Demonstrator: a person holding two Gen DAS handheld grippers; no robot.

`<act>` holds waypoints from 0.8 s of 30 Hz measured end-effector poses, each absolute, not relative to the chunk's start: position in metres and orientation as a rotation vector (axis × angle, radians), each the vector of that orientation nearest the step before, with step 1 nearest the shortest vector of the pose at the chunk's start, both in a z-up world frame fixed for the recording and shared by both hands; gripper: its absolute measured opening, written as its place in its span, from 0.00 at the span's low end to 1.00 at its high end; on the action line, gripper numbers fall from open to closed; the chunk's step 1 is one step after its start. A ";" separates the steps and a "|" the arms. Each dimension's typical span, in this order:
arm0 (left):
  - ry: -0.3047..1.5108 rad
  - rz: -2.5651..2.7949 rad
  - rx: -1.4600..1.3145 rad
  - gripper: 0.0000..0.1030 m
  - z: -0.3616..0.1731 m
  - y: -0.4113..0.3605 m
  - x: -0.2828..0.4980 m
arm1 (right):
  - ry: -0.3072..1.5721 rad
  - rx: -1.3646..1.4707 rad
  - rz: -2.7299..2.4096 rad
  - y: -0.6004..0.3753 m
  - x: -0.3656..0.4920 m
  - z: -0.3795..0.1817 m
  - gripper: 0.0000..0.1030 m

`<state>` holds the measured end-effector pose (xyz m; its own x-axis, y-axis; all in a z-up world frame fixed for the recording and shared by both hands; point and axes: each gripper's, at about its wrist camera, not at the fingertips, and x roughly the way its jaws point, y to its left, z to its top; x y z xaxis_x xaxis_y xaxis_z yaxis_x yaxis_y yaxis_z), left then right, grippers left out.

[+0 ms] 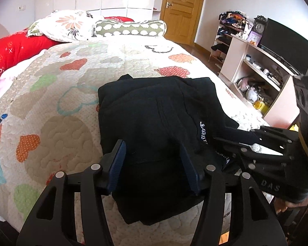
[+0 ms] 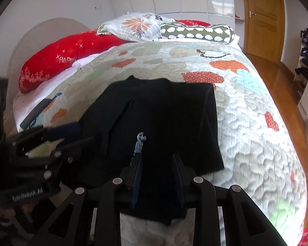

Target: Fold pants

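Note:
Black pants (image 1: 154,119) lie folded in a thick bundle on the quilted bed (image 1: 61,106), near its front edge; they also show in the right wrist view (image 2: 158,119). My left gripper (image 1: 153,149) is open, its blue pads straddling the near end of the bundle. My right gripper (image 2: 158,160) is open just above the pants' near edge. The right gripper shows at the right of the left wrist view (image 1: 225,141), low against the pants' right side by white lettering (image 1: 203,131). The left gripper appears at the left of the right wrist view (image 2: 71,133).
Pillows (image 1: 69,24) and a red cushion (image 1: 14,51) lie at the head of the bed. A shelf unit (image 1: 256,67) with a TV (image 1: 285,43) stands to the right, a wooden door (image 1: 182,6) behind. A dark object (image 2: 33,114) lies at the bed's left edge.

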<state>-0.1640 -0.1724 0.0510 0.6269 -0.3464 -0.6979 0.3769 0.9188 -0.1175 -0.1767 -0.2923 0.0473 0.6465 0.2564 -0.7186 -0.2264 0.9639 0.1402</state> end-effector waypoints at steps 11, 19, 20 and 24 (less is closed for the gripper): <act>0.797 -0.357 -0.021 0.69 0.066 -0.148 -0.154 | 0.800 0.218 0.220 -0.334 -0.180 0.071 0.45; 0.794 -0.337 -0.053 0.69 0.070 -0.137 -0.149 | 0.832 0.332 0.216 -0.349 -0.170 0.054 0.49; 0.798 -0.340 -0.058 0.69 0.069 -0.136 -0.148 | 0.837 0.338 0.216 -0.349 -0.168 0.052 0.50; 0.811 -0.347 -0.070 0.69 0.066 -0.135 -0.144 | 0.838 0.356 0.226 -0.351 -0.166 0.049 0.57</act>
